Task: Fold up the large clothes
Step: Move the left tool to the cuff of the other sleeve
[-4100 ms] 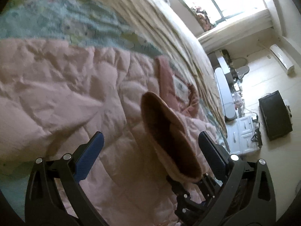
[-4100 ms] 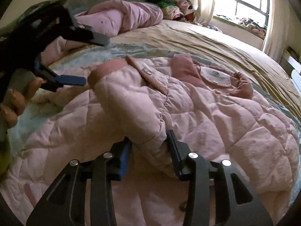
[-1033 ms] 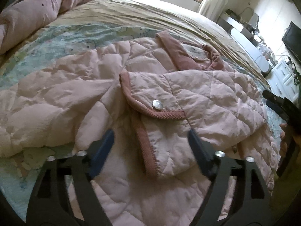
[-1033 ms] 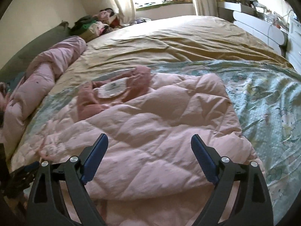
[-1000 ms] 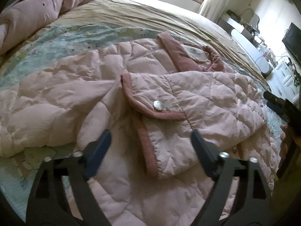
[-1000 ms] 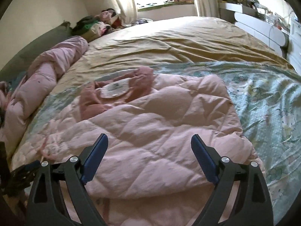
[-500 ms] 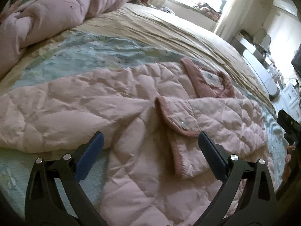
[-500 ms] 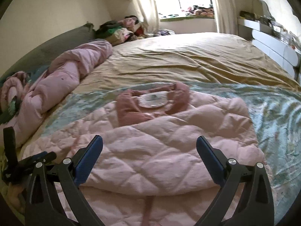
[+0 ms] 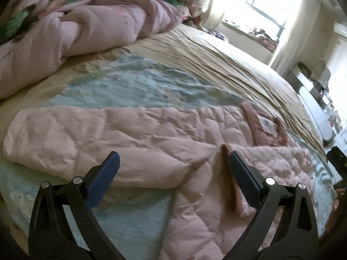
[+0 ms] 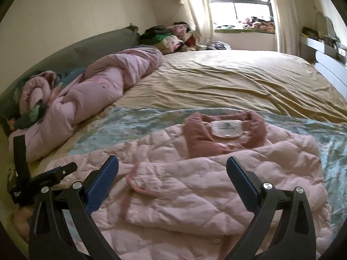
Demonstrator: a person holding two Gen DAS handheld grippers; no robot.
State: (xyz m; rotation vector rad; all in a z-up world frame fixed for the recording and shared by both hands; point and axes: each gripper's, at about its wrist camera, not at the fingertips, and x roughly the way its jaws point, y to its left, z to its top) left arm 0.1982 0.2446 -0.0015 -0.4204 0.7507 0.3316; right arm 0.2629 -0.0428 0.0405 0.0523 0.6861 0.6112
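A pink quilted jacket (image 10: 206, 184) lies on the bed, its darker pink collar (image 10: 225, 136) and white label facing the window. One sleeve is folded across its body, cuff near the middle (image 10: 138, 186). The other sleeve (image 9: 91, 138) stretches out flat to the left in the left wrist view. My left gripper (image 9: 173, 177) is open and empty, hovering over that sleeve near the shoulder. My right gripper (image 10: 172, 177) is open and empty above the folded part. The left gripper also shows in the right wrist view (image 10: 41, 182) at the left edge.
The bed carries a tan sheet (image 10: 238, 80) and a light blue printed cover (image 9: 134, 82). A rolled pink duvet (image 10: 104, 86) lies along the left side. A pile of clothes (image 10: 169, 36) sits by the window. White furniture (image 10: 325, 56) stands on the right.
Both grippers stayed open. The left view has swung left, from the folded cuff toward the outstretched sleeve. The right view has turned left and drawn back a little.
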